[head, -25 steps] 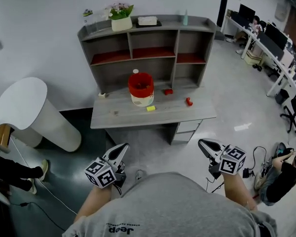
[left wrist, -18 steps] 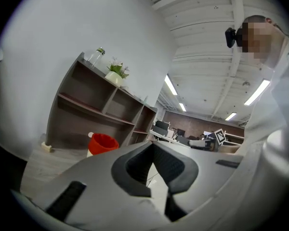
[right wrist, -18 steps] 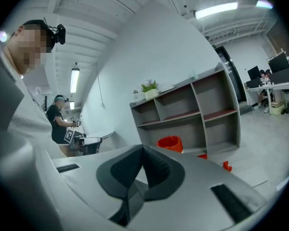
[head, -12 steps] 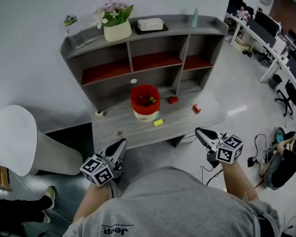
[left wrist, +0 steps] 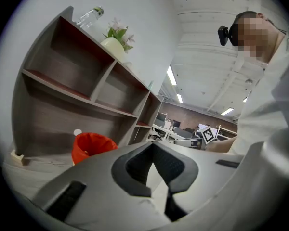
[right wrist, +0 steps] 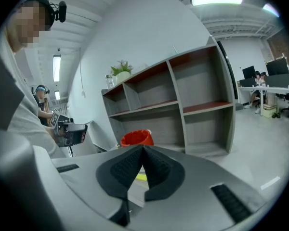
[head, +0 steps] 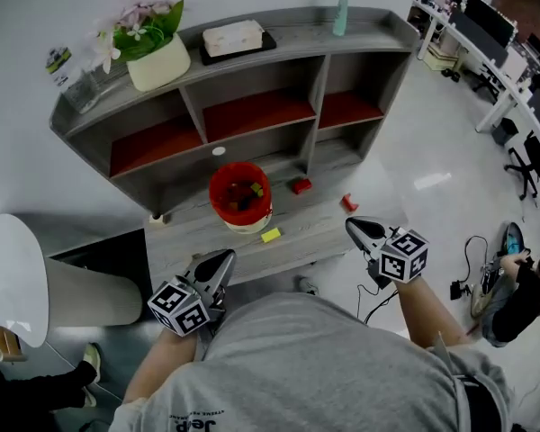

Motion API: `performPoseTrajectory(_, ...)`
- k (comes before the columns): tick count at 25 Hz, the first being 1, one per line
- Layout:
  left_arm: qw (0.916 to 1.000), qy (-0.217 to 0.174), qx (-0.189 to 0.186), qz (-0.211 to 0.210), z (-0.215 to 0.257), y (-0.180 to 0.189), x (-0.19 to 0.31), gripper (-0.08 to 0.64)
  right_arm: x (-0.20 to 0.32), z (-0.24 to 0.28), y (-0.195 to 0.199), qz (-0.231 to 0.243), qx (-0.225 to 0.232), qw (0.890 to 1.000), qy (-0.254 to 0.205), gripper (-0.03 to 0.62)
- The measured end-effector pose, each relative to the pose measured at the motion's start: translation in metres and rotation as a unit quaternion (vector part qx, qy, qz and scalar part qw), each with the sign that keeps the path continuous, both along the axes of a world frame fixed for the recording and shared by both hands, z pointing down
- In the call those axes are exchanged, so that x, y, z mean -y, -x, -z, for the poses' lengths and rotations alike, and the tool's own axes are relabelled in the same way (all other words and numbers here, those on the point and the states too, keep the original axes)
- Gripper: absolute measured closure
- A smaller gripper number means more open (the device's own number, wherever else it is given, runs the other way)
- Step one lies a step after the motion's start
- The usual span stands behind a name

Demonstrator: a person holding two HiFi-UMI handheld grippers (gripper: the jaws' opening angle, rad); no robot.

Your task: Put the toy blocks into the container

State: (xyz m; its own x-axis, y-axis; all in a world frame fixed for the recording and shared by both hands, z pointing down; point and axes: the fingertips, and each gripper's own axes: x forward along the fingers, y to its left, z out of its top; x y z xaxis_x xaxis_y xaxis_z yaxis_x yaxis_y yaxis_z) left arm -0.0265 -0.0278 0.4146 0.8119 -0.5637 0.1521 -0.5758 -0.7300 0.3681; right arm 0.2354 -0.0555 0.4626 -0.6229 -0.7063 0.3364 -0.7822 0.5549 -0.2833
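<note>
Hovering close to the person's body, the left gripper (head: 221,259) and the right gripper (head: 355,227) both have their jaws pressed together, empty. Beyond them, on the grey wooden desk (head: 196,229), a small yellow block (head: 271,235) lies just in front of the red plastic container (head: 240,196) (a few blocks already inside). One red block (head: 301,185) sits to the container's right, and another red block (head: 348,203) lies further right.

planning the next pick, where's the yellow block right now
In the head view, the yellow block lies on the desk, just in front of and to the right of the red container.
</note>
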Motion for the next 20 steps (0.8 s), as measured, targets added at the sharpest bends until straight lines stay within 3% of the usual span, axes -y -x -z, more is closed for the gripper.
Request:
performPoseTrajectory(6,0.9998,0.016,0.009,0.012,-0.033,-0.08,0.059,0.548,0.071,-0.064,-0.07,0.009,-0.043,0.999,0.021,0.575)
performPoseTrajectory(12,0.9972,0.05,0.052,-0.017,-0.075,-0.162,0.097,0.548,0.11,-0.147,-0.111,0.027,-0.111,0.989,0.092,0.561)
performPoseTrajectory(15,0.9931,0.07,0.08,-0.049,-0.101,-0.195,0.104,0.548,0.111,-0.191,-0.112,0.05,-0.138,0.98,0.132,0.463)
performPoseTrajectory(20,0.9855,0.094,0.108,-0.092,-0.133,-0.232,0.11,0.548,0.114,-0.252,-0.112,0.055,-0.196,0.964,0.17,0.425)
